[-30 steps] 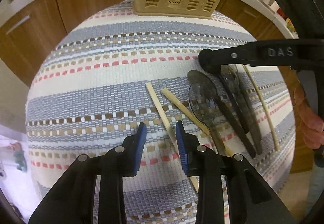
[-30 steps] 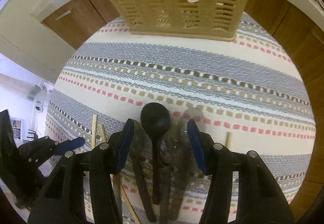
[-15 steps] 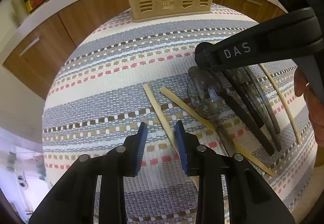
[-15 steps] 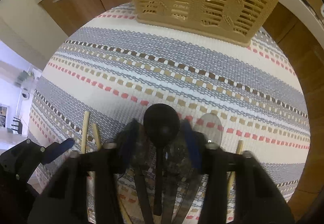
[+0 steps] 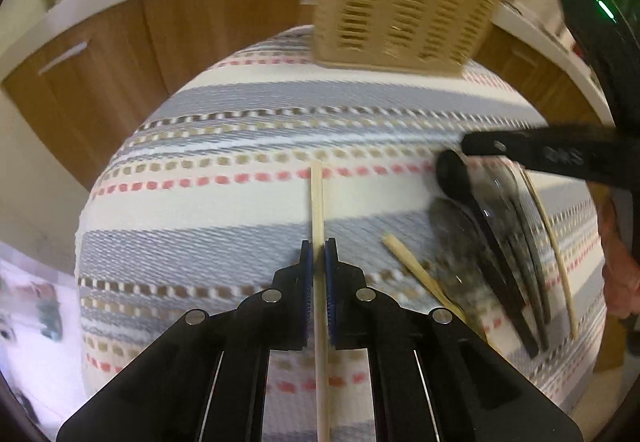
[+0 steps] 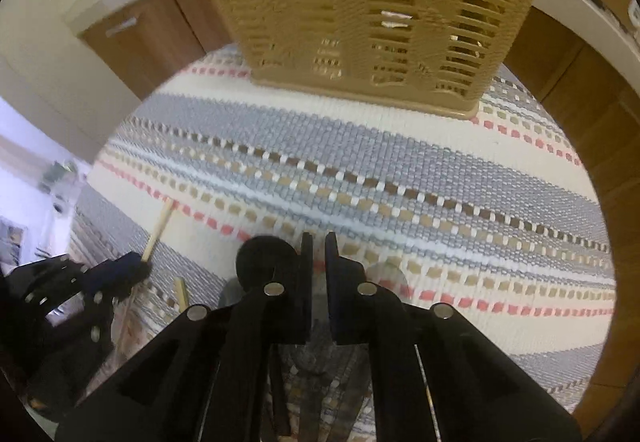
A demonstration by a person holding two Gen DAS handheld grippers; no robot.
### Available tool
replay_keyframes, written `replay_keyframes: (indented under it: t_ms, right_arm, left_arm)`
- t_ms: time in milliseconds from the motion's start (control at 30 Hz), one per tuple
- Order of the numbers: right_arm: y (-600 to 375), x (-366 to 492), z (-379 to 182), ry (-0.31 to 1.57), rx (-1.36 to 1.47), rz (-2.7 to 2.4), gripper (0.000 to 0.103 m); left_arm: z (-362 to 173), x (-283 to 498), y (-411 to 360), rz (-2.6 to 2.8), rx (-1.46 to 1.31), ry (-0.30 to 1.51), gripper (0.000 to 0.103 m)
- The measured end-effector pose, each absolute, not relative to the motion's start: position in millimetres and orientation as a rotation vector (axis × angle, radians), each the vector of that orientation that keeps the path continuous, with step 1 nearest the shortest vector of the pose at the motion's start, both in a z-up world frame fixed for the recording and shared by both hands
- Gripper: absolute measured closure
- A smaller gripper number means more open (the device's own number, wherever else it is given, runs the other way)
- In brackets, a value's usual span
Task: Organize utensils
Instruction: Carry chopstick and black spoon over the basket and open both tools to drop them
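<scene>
My left gripper (image 5: pixel 319 262) has just closed and pinches a wooden chopstick (image 5: pixel 317 202) running straight ahead between its pads. My right gripper (image 6: pixel 319 254) has just clenched too; whether it grips the smoky clear spoon (image 6: pixel 320 322) beneath I cannot tell. The basket (image 6: pixel 368 14) stands ahead.

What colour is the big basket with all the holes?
The basket is tan, a sandy beige. The right wrist view shows it best.

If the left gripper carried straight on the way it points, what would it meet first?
Probably the striped mat: the left gripper, shut on a chopstick, points steeply down at bare cloth. The slotted basket stands well beyond; depth is uncertain.
</scene>
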State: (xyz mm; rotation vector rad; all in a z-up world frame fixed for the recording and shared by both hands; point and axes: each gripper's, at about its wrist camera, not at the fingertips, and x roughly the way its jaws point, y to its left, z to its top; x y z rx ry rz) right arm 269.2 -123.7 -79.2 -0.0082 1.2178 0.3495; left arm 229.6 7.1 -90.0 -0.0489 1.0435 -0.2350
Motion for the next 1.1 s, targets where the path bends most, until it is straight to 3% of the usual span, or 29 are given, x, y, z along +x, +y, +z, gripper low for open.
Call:
replay_keyframes:
  t_ms: [67,133,167,500,567,633,767,933,1000,1100]
  right_arm:
    - [-124.0,268.8,-78.8,1.241,0.031,0.395,0.09]
    - [-118.1,264.4,-77.0,1.24,0.015,0.42,0.051]
    - [-111.1,261.3,-74.9,1.219,-0.028,0.405,0.05]
    - [-74.0,260.4,-98.9,1.286,-0.178,0.331,0.051]
    - [-68.7,257.8,-98.8,1.275,-0.235,0.31,0.068]
    - [-66.7,255.7,-99.9,1.282,-0.229,0.33,0.068]
    - [-69.0,254.1,-100.9,1.274,-0.218,0.33,0.068]
    - [-84.8,253.5,-97.8,1.275,-0.201,0.329,0.068]
    - [-95.6,253.6,-93.7,1.274,-0.204,0.335,0.068]
    - [-100.8,251.3,-90.3,1.253,-0.202,0.347,0.069]
  left_arm:
    - [-90.8,234.2,18.0,-0.238,-0.084,1.055,0.099]
    - [-90.4,234.6,23.8,-0.245,-0.103,1.057,0.099]
    - [-90.7,234.1,26.0,-0.248,-0.106,1.056,0.099]
    - [-94.7,231.8,25.7,-0.262,-0.094,1.05,0.098]
    - [-94.8,232.4,25.8,-0.269,-0.084,1.06,0.098]
    - [-94.4,233.3,26.7,-0.275,-0.07,1.068,0.097]
    - [-92.3,241.9,22.4,-0.268,-0.044,1.088,0.084]
    - [-93.4,257.7,1.7,-0.268,0.078,1.143,0.083]
    - [-93.4,263.0,-7.5,-0.258,0.131,1.159,0.095]
    - [-93.7,266.8,-20.1,-0.232,0.218,1.16,0.1]
